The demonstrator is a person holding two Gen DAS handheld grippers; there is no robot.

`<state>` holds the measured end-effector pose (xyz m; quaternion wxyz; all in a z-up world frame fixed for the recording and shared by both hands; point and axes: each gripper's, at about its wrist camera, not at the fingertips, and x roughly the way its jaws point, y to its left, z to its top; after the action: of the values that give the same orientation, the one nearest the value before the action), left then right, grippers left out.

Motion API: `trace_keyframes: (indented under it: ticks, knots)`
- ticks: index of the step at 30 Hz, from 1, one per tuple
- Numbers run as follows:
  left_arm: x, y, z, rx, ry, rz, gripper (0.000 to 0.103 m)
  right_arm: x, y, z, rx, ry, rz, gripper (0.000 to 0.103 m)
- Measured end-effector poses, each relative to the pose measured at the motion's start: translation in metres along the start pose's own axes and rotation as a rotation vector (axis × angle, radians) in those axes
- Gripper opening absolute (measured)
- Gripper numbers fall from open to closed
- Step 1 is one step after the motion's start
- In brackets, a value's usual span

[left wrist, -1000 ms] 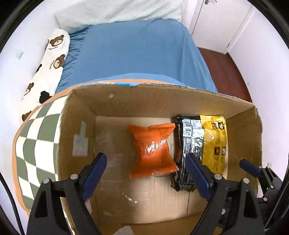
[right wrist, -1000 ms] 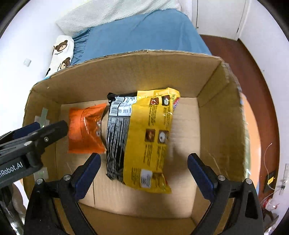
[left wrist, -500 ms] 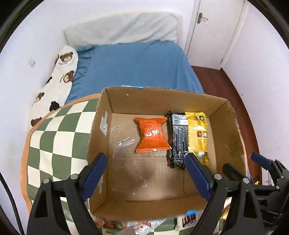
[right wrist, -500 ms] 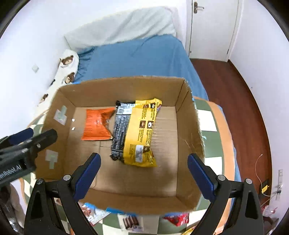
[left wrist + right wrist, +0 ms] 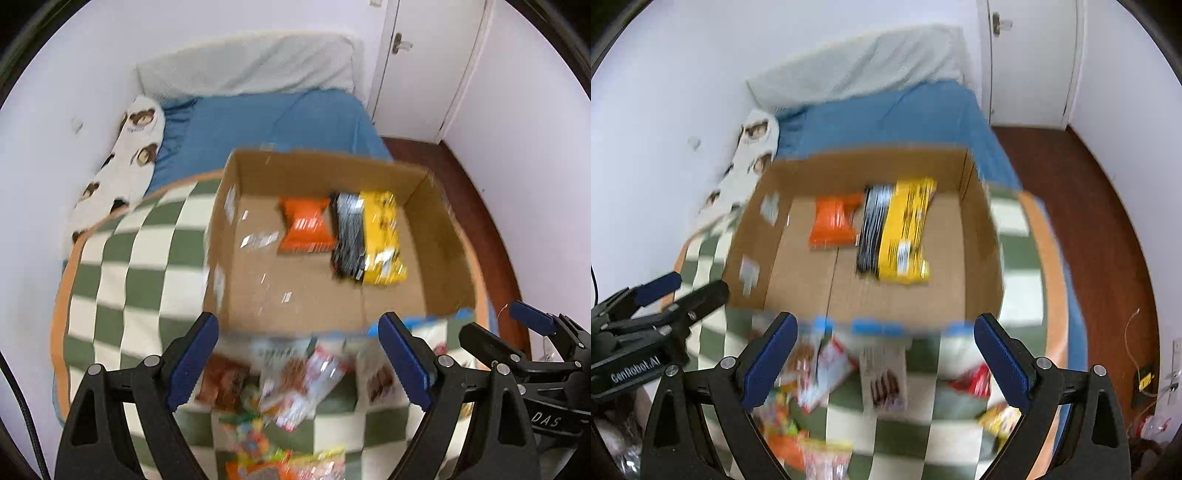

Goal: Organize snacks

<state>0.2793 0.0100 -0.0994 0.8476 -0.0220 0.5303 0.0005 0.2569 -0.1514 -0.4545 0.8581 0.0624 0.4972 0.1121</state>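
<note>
— Cardboard box (image 5: 258,291) sat open-topped on the checked cloth (image 5: 122,269); why?
— To collect packets: an orange pouch (image 5: 306,229) and yellow-black bag (image 5: 373,240) lay inside; the rest waited below both grippers, left (image 5: 299,360) and right (image 5: 886,360), spread empty.

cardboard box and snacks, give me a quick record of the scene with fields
container: cardboard box, open top, on the checkered cloth
in box: orange packet beside the yellow and black packet
outside box: loose snack packets on the cloth in front of the box, blurred
left hand-held gripper: open, empty, above the loose packets
right hand-held gripper: open, empty
background: blue bed
</note>
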Motion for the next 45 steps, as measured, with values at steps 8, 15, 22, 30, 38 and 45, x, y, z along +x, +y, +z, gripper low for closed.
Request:
trace_keyframes:
  ticks: [8,15,22,30,38,45]
  knots:
    - [0.043,0.037,-0.113,0.026,0.246,0.122,0.088,0.075,0.016,-0.117,0.027,0.371,0.114,0.099]
    - [0.078,0.062,-0.191,0.147,0.416,0.153,0.088,0.147,0.060,-0.192,0.024,0.654,0.205,0.099]
    - [0.107,0.049,-0.226,0.371,0.522,0.081,0.088,0.165,0.082,-0.228,-0.112,0.715,0.177,0.072]
    - [0.140,-0.003,-0.253,0.431,0.643,-0.102,0.088,0.146,-0.003,-0.206,0.008,0.651,0.075,0.065]
    - [0.109,-0.045,-0.243,0.453,0.644,-0.215,0.088,0.128,-0.056,-0.206,0.109,0.653,0.068,0.067]
    - [0.098,-0.052,-0.231,0.621,0.565,-0.111,0.088,0.128,-0.058,-0.211,0.096,0.654,0.083,0.068]
